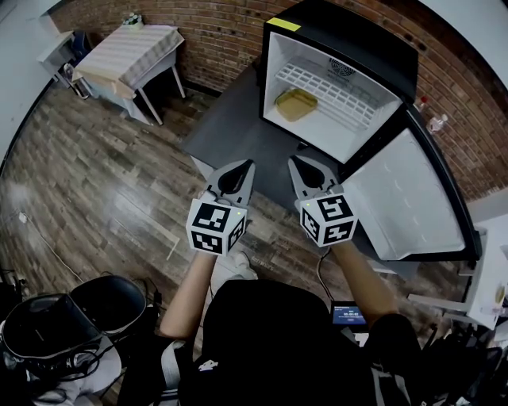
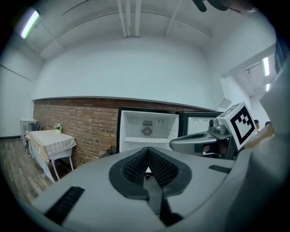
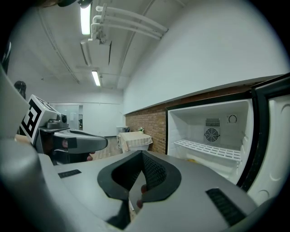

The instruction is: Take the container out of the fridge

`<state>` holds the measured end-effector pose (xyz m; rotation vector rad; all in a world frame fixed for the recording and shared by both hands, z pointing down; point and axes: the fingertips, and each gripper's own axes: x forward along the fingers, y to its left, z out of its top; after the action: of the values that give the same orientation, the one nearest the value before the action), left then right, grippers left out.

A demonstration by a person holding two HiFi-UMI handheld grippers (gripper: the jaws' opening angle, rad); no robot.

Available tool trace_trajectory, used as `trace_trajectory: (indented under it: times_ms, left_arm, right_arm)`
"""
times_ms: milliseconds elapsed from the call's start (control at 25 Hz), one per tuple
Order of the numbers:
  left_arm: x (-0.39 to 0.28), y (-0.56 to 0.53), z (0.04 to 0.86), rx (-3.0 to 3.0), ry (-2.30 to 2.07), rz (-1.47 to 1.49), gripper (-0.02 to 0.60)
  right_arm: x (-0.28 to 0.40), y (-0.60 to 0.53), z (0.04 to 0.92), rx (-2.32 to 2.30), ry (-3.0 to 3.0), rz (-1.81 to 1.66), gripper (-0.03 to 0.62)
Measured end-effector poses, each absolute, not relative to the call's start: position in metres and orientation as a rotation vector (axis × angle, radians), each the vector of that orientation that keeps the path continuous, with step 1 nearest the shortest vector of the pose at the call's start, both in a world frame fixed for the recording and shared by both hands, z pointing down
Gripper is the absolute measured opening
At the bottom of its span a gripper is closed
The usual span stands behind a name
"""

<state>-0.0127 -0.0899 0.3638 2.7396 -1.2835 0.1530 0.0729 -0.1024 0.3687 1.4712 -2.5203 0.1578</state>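
Fridge (image 1: 349,36) ahead of me, against the brick wall (image 1: 214,32); its door (image 1: 405,198) stands open at its right. In the fridge: shelf (image 1: 337,91), container (image 1: 295,104) beneath it, toward the left wall. Table (image 1: 131,51) far left along the same brick wall. My left gripper (image 1: 248,168) and right gripper (image 1: 295,164) are side by side before the fridge, apart from it.

No text can be read anywhere; a yellow sticker (image 1: 283,24) is fixed to the top front edge of the fridge (image 1: 349,36), but nothing on it can be made out

Person is wearing a dark top (image 1: 393,353). Left gripper (image 1: 244,168) and right gripper (image 1: 297,163) are showing grey shells, black ribbed pads (image 2: 136,166); each is carrying a white cube (image 1: 216,226) with black square markers.
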Motion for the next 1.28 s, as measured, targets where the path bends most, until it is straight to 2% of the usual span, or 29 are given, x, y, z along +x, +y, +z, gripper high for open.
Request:
trace_trajectory:
  times_ms: [720, 1280]
  left_arm:
    - [-0.083, -0.149, 0.377, 2.748, -1.225, 0.154, 0.014]
    - [-0.072, -0.160, 0.385, 2.772, -1.158, 0.157, 0.014]
  right_arm:
    - [0.013, -0.158, 0.374, 1.525, -2.466, 0.163, 0.040]
    - [0.021, -0.169, 0.384, 1.554, -2.421, 0.170, 0.040]
